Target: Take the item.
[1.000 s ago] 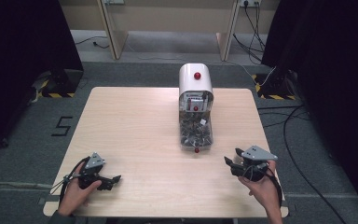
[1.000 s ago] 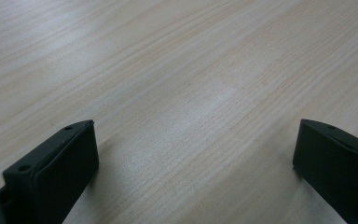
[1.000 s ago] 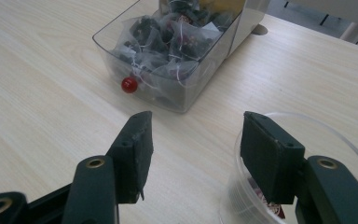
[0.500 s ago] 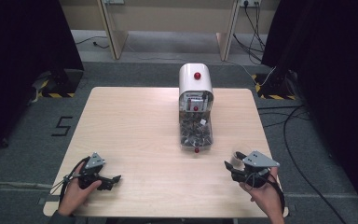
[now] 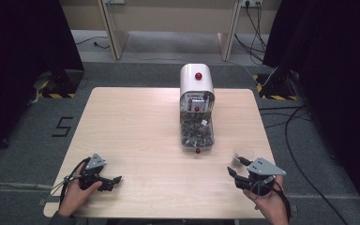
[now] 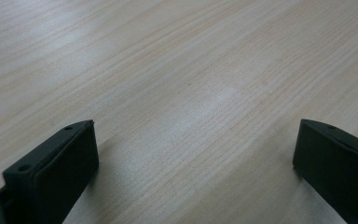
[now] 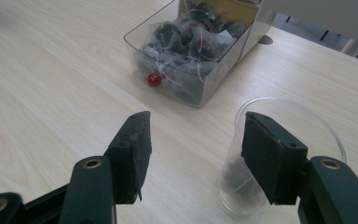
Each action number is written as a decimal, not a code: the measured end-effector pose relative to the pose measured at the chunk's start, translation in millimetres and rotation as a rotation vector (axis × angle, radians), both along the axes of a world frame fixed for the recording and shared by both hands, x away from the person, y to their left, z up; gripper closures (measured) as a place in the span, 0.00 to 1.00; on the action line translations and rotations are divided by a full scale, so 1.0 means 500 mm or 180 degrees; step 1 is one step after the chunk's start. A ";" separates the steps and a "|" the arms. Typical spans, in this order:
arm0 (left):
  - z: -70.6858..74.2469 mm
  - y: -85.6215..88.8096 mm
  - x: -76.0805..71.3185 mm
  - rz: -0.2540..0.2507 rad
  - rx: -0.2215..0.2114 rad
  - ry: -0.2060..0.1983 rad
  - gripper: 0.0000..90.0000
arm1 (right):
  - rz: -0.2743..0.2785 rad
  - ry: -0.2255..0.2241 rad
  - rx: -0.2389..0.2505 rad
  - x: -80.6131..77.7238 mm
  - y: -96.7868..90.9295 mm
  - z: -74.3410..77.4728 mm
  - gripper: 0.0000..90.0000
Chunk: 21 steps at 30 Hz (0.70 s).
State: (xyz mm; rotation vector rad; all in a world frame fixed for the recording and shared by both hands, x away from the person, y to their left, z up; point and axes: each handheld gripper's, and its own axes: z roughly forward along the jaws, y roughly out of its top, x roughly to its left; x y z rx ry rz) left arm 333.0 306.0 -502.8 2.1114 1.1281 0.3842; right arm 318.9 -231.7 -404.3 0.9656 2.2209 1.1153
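Standing just beside the clear cup [image 7: 279,154], the right gripper [image 7: 196,154] was held open, nothing gripped; the left gripper [image 6: 193,158] was held open too.

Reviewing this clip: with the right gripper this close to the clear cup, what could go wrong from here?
1. The clear plastic cup stands upright right by one finger of the open right gripper; it looks light, so a sideways nudge could tip it and spill the dark item inside.
2. The cup sits near the table edge, so a push might send it off.
3. The clear drawer of the dispenser is pulled out, packed with sachets; a careless sweep could snag it.
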 end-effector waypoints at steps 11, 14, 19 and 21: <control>0.000 0.000 0.000 0.0000 0.0000 0.0000 0.00 | -0.0018 0.0030 0.0031 -0.020 -0.013 -0.017 0.47; 0.000 0.000 0.000 0.0000 -0.0002 0.0001 0.00 | -0.0037 0.0043 0.0034 -0.025 -0.015 -0.022 0.46; 0.000 0.000 0.000 0.0000 0.0000 0.0000 0.00 | -0.0041 0.0121 0.0014 -0.033 -0.020 -0.040 0.44; 0.000 0.000 0.000 0.0000 0.0000 0.0000 0.00 | -0.0036 0.0132 -0.0008 -0.035 -0.022 -0.049 0.43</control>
